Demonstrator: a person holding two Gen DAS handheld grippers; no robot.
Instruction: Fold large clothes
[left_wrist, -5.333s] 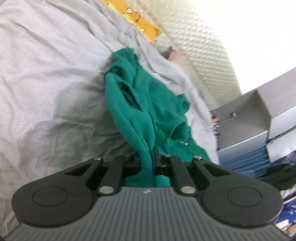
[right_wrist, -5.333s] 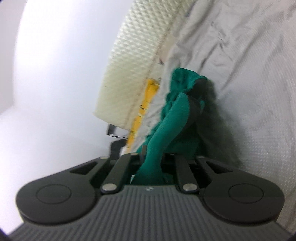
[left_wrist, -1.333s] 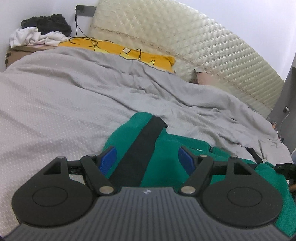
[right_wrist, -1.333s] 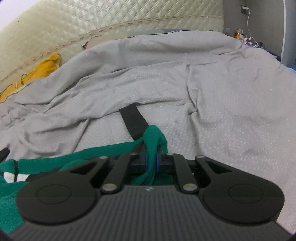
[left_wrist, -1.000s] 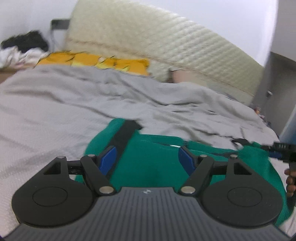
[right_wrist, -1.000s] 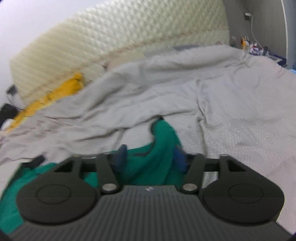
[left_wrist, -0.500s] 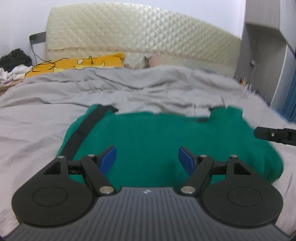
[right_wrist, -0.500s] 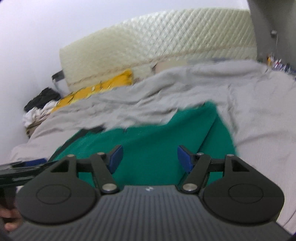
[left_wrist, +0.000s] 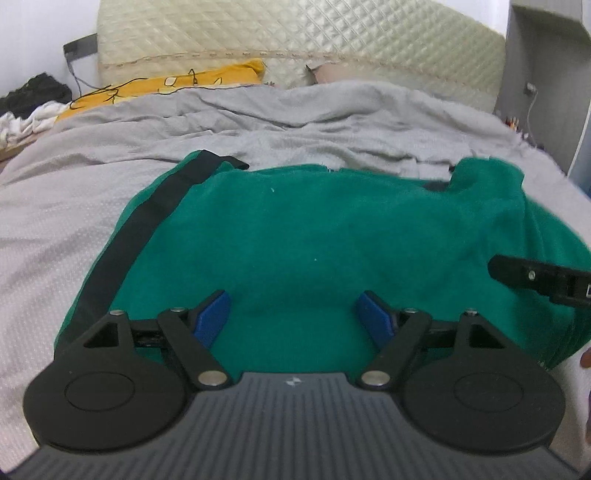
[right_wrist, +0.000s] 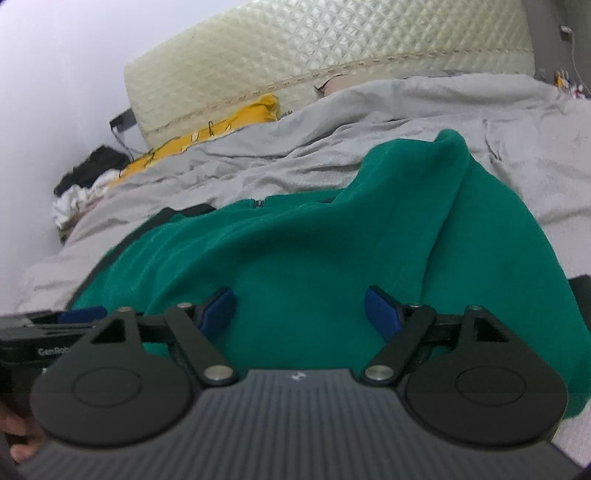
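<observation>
- Two grippers hang over the bed, which we take as our landmark: its grey duvet (left_wrist: 110, 229) fills both views, with the quilted headboard (left_wrist: 295, 40) at the far end.
- Across the duvet lies the green garment (left_wrist: 314, 236), spread wide, black band (left_wrist: 140, 225) along its left edge; we judge it laid out but with every fold yet to make.
- Our left gripper (left_wrist: 293, 308) and right gripper (right_wrist: 299, 306) both stand with jaws spread, holding nothing.
- Near the headboard sits a yellow pillow (left_wrist: 166, 83).
</observation>
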